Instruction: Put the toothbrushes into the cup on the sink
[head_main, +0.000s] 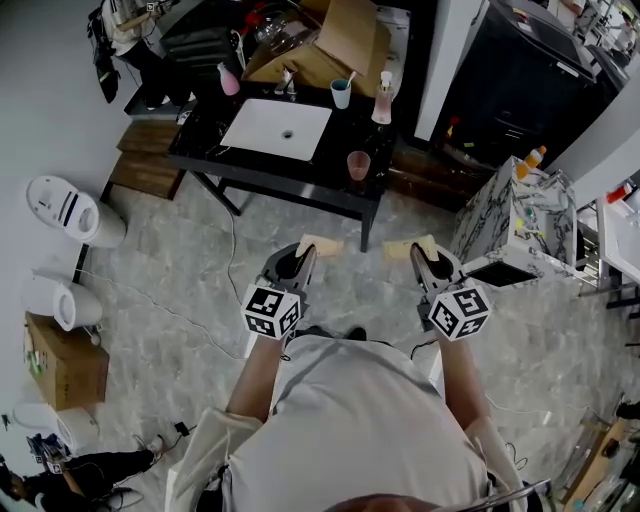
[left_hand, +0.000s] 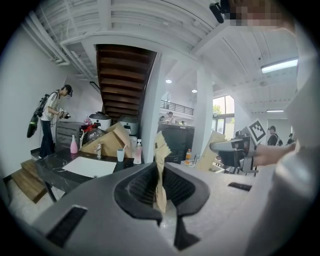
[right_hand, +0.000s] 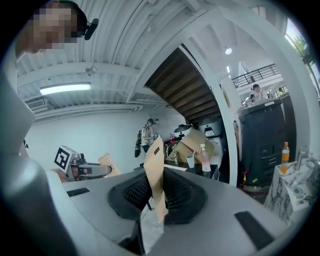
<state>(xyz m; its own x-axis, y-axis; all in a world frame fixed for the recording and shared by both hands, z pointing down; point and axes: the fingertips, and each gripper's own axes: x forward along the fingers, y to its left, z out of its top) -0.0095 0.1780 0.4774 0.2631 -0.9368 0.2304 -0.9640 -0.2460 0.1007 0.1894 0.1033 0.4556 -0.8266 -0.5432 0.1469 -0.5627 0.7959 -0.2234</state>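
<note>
Pale shirt (head_main: 350, 420), sleeves (head_main: 212, 432) ending near the elbows. Left hand-held gripper (head_main: 303, 252) and right hand-held gripper (head_main: 420, 258): grey shells, black ribbed jaw pads. Each carries a white cube (head_main: 272, 310) with black square markers.

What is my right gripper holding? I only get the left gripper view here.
Observer: The right gripper view shows the right gripper shut on a flat tan packet.
Operator: Is there any cup besides the blue cup by the faucet?
Observer: Yes. In the head view a pink cup stands near the counter's front edge, right of the white basin.
Operator: Am I at the counter?
Observer: No. From above, the left gripper and the right one hang over the grey floor, short of it.
</note>
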